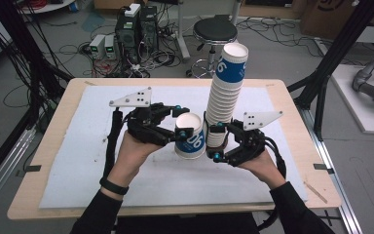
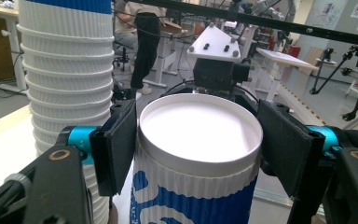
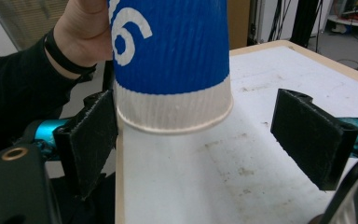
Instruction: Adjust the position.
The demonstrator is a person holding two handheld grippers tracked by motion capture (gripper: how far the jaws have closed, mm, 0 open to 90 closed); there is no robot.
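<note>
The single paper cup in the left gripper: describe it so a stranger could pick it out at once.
On the white mat covering the wooden table, find the tall stack of paper cups near the middle. Just left of its base, the left gripper clamps the single paper cup. Unlike the stacked cups, it is alone and upside down, with its blue band and white numerals inverted.

Single cup (image 1: 191, 136) just left of cup stack (image 1: 224, 100).
</note>
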